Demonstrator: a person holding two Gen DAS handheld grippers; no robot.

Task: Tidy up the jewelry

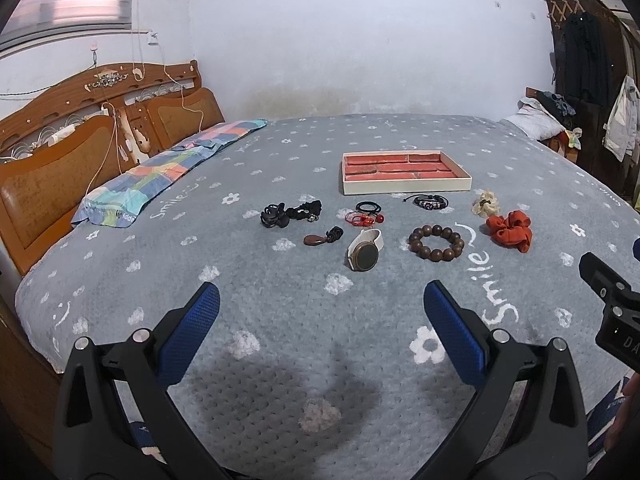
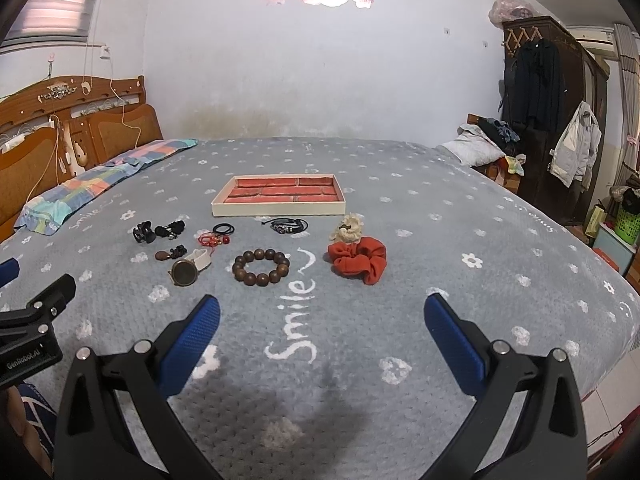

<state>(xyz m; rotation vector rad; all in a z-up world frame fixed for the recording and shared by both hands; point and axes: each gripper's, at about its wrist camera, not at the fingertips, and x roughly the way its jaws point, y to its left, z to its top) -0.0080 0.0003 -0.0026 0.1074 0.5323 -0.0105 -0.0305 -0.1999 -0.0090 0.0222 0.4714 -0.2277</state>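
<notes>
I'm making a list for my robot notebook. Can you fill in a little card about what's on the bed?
Surface: grey blanket with white flowers
Box: red-lined tray, nothing in it
Nearest the tray: black braided bracelet
Middle: wooden bead bracelet
Beside it: watch with white strap
Right side: orange scrunchie, cream scrunchie
Left tool: open, holding nothing
Right tool: open, holding nothing

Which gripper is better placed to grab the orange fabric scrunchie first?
The right gripper, probably. The orange fabric scrunchie lies at the right end of the row, nearly straight ahead of its open jaws. For the left gripper, also open, the scrunchie sits far off to the right.
</notes>
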